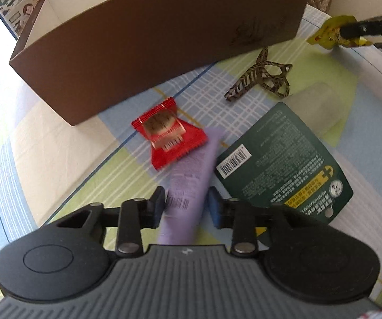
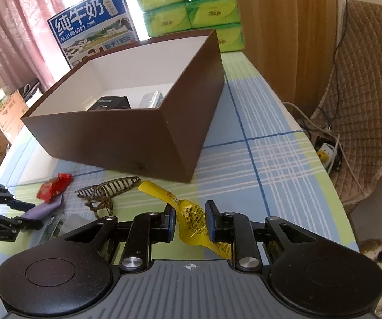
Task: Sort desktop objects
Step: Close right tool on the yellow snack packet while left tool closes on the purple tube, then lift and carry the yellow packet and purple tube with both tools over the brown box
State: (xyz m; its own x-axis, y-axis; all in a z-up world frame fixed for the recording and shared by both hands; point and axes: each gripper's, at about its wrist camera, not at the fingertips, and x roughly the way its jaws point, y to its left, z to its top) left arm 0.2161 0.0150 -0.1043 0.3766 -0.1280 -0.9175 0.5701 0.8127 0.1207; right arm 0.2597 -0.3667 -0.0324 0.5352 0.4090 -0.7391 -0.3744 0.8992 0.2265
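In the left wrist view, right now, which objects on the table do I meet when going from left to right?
Red snack packet → purple tube → striped hair claw → green card packet → yellow wrapper.

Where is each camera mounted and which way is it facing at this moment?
Left wrist: sits on the left gripper, looking forward and down at the tablecloth; its fingers straddle a purple tube, with a red snack packet and green packet beyond.
Right wrist: sits on the right gripper, looking across the table at the brown box; its fingers flank a yellow wrapper.
Shared: the box, hair claw, red packet, tube, wrapper; each view also catches the other gripper.
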